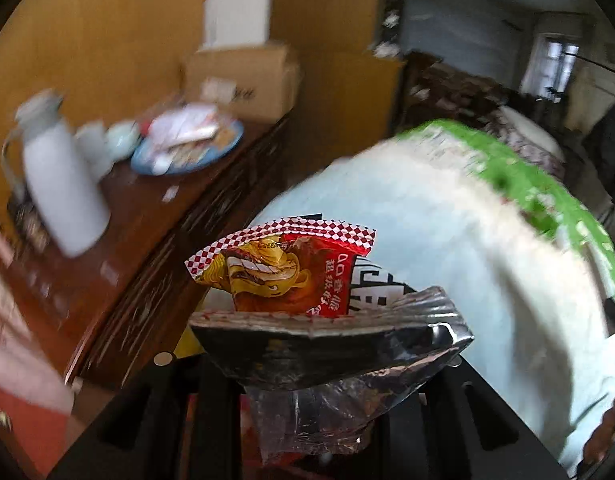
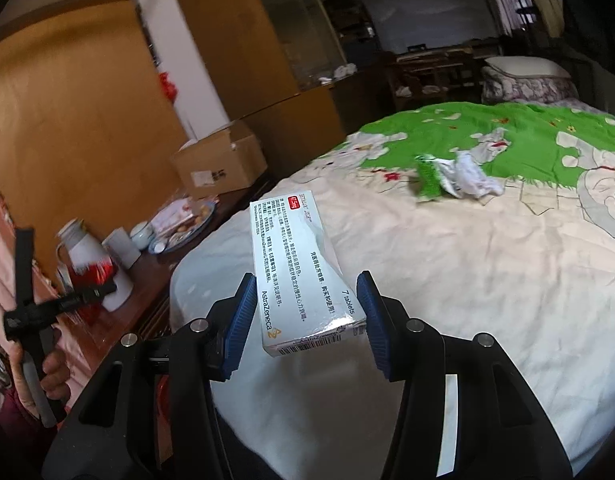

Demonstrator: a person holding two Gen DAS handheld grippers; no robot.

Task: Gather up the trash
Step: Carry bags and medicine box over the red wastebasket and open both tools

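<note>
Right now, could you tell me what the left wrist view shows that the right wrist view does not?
Only the left wrist view shows the red snack wrapper with its silver foil lining, clamped in the left claw.

Only the right wrist view shows the white medicine box between the blue pads of the right claw, plus the green wrapper and crumpled tissue lying on the bed, and a hand.

Both share the cardboard box, white thermos, blue plate and green-patterned bedding.

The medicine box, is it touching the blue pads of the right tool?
Touching. In the right wrist view, the medicine box sits squeezed between the right tool's blue pads, lifted clear above the bed.
</note>
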